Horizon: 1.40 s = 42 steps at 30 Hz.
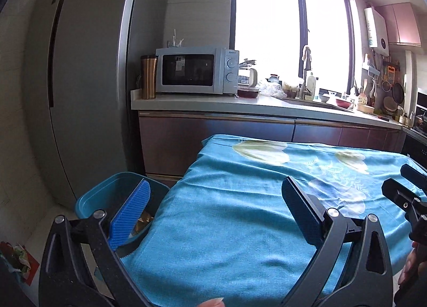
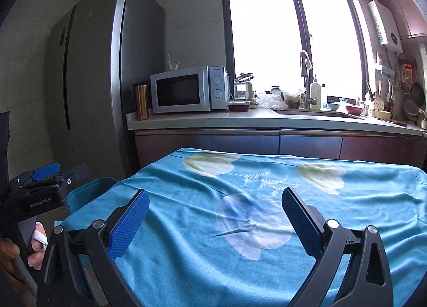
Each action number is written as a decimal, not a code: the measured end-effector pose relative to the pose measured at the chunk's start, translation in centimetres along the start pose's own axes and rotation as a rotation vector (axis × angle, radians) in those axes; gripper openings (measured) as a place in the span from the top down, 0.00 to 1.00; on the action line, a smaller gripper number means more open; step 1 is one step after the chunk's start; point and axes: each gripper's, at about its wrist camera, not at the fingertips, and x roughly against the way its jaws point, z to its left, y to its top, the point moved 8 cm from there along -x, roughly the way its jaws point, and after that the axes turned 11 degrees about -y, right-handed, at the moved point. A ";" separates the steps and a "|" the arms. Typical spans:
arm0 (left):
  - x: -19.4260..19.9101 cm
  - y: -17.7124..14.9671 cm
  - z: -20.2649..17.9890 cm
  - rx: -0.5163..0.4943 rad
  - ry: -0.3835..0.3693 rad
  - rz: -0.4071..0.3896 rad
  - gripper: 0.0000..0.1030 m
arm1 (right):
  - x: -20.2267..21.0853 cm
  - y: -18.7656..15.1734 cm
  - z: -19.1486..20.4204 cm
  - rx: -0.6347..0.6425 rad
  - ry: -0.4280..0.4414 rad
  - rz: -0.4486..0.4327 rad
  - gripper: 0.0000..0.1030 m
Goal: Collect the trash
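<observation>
1. Cloth (image 2: 186,216) of a soft, finely woven turquoise is draped over the table, printed with pale tulip shapes and rumpled into shallow folds.
2. Ribbed blue pads (image 1: 133,213) are seen on the inner faces of the black, angular fingers of the left gripper (image 1: 216,208), whose jaws are spread wide with nothing between them.
3. The right gripper (image 2: 216,216) is likewise held wide apart above the cloth, nothing being clasped (its pads carry the same ribbed blue texture).
4. A teal plastic bin (image 1: 106,195), smooth-walled with rounded corners, is set on the floor just beside the left edge of the table.
5. Trash (image 1: 142,223) is found inside that bin: a crumpled, shiny yellowish scrap, partly hidden behind the left pad (its exact kind cannot be told).
6. The bin's rim (image 2: 90,187) is also glimpsed in the right wrist view, past the cloth's left edge.
7. A boxy pale microwave (image 1: 196,71) is stood on the smooth light counter (image 1: 213,105), with a tall metallic brown tumbler (image 1: 148,77) just beside it.
8. A tall grey fridge (image 1: 88,75) with a brushed finish is stood at the counter's left end.
9. The left gripper's body is visible at the left edge of the right wrist view, gripped by a hand (image 2: 34,248) with a white wrap on one finger.
</observation>
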 end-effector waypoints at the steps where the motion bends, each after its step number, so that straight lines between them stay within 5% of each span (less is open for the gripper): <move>1: 0.0 -0.1 -0.3 -0.003 -0.002 -0.001 0.06 | 0.1 0.0 -0.3 -0.001 -0.010 -0.005 0.07; 42: 1.6 -0.1 -3.1 -0.095 0.032 -0.099 0.06 | 0.9 -0.4 -2.3 -0.031 -0.088 -0.034 0.07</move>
